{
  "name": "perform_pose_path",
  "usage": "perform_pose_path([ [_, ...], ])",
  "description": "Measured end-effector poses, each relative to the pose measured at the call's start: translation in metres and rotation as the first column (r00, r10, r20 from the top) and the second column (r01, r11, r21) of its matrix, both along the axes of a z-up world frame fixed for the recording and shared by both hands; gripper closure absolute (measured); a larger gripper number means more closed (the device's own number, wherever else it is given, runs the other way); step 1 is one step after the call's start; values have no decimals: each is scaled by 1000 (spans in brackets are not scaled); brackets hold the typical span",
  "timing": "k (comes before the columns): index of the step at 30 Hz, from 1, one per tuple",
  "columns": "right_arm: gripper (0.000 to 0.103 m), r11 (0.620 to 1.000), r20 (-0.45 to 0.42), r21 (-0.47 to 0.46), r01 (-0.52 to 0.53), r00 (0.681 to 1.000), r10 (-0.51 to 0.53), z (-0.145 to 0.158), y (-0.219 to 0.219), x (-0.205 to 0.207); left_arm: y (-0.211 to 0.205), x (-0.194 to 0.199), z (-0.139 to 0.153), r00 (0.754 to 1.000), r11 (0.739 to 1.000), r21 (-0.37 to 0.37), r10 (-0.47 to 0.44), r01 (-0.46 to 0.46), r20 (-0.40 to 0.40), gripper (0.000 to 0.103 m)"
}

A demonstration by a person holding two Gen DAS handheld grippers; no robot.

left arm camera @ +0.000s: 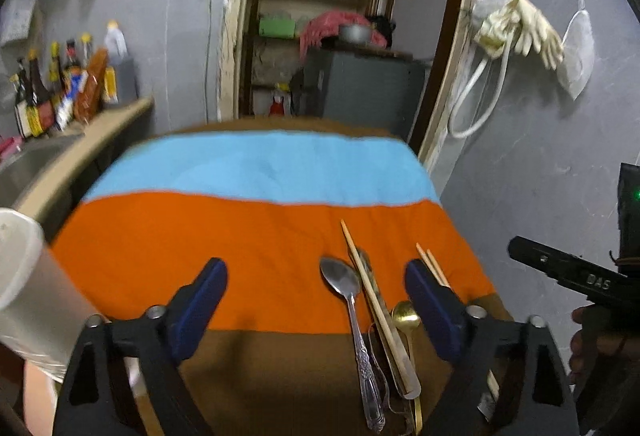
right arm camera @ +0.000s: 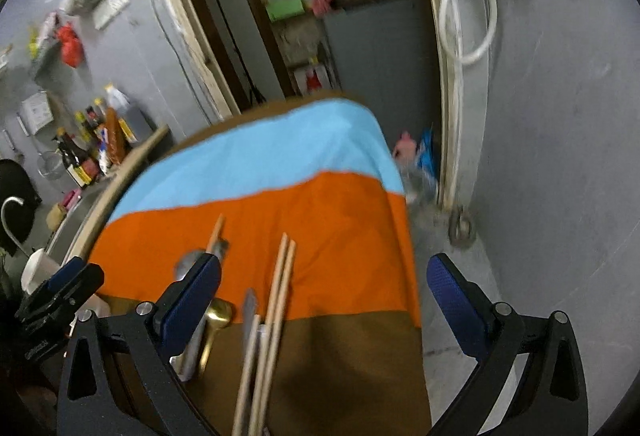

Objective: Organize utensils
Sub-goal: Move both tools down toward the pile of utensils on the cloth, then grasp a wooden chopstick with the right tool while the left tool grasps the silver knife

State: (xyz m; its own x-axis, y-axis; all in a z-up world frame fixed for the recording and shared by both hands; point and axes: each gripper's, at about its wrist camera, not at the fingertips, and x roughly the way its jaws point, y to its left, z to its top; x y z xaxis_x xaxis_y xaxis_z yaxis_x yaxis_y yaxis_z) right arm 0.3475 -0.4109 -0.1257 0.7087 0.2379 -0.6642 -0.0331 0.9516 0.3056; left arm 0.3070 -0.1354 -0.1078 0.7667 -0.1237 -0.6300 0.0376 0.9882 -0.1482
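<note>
Over a striped cloth of blue, orange and brown: left gripper spread wide, nothing between its blue pads; right gripper likewise gaping and empty; silver spoon at five o'clock in the left wrist view, bowl on the orange band; just beside it a single chopstick and a gold spoon; paired chopsticks at six o'clock in the right wrist view; white cup at nine o'clock.
</note>
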Motion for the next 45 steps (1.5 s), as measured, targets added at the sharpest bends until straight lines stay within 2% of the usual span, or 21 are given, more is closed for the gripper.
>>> perform_pose_path([
  [2, 25, 1000, -34, 15, -11, 999, 11, -17, 3, 9, -1, 8, -8, 999, 1000, -15, -8, 8, -31, 30],
  [5, 35, 999, -76, 23, -39, 996, 41, -34, 6, 17, -3, 20, -23, 995, 999, -39, -24, 20, -96, 38],
  [9, 51, 996, -112, 42, -74, 991, 78, -49, 17, 24, -4, 29, -42, 986, 996, -83, -38, 25, -164, 42],
  [14, 60, 992, -130, 63, -113, 984, 120, -57, 20, 27, -9, 32, -53, 980, 995, -86, -55, 39, -190, 44],
  [17, 68, 988, -139, 72, -135, 980, 144, -61, 15, 28, -11, 36, -57, 974, 993, -107, -70, 48, -214, 55],
  [19, 76, 986, -143, 77, -148, 977, 158, -63, 17, 30, -9, 38, -58, 971, 991, -125, -73, 45, -228, 61],
  [23, 85, 981, -146, 82, -178, 971, 188, -63, 22, 35, -6, 45, -62, 964, 987, -155, -84, 46, -251, 70],
  [31, 91, 964, -168, 93, -247, 951, 260, -65, 32, 42, -9, 56, -66, 943, 973, -205, -163, 105, -290, 86],
  [35, 91, 959, -200, 128, -252, 941, 274, -69, 33, 47, -12, 62, -68, 931, 969, -209, -192, 130, -312, 87],
  [39, 95, 965, -235, 117, -233, 938, 255, -73, 37, 48, -11, 69, -68, 920, 966, -213, -210, 144, -332, 87],
  [45, 98, 949, -258, 270, -163, 937, 234, -81, 21, 43, -9, 71, -67, 912, 963, -222, -223, 152, -344, 94],
])
